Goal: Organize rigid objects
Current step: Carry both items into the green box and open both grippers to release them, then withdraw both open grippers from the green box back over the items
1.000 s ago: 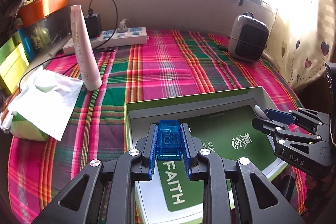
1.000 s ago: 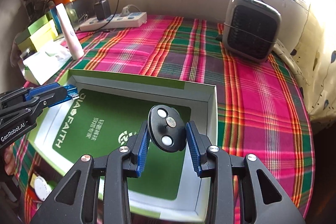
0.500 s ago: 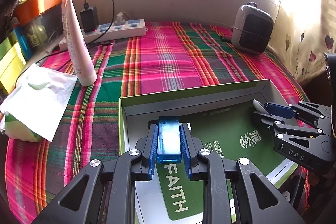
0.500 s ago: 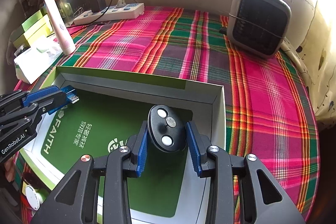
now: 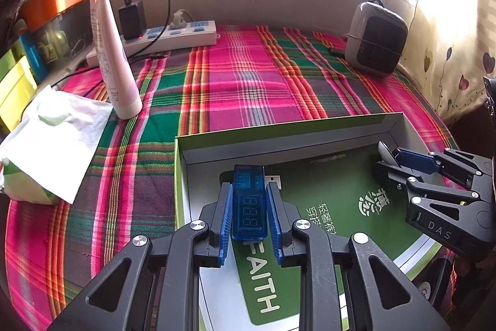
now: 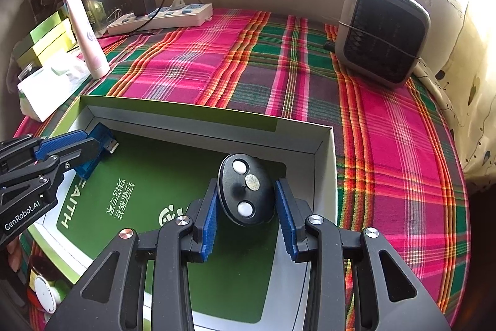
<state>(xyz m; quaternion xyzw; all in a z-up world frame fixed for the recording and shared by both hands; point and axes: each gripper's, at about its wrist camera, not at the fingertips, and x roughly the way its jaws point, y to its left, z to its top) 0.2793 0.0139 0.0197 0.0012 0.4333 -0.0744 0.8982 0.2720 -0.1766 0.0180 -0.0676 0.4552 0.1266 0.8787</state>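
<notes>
Over the box (image 5: 325,126), the left claw (image 5: 248,207) grips a blue USB meter (image 5: 249,204); the right claw (image 6: 246,200) clamps a black remote (image 6: 246,194). Neither is set down yet, so both placements remain.

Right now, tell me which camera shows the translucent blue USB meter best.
The left wrist view: the translucent blue USB meter sits face-up between the left gripper fingers, digit display visible. The right wrist view shows only its side and metal plug.

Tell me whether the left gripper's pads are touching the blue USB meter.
Touching. The left wrist view shows both pads of the left gripper pressed against the sides of the blue USB meter, no gap either side, above the green box.
</notes>
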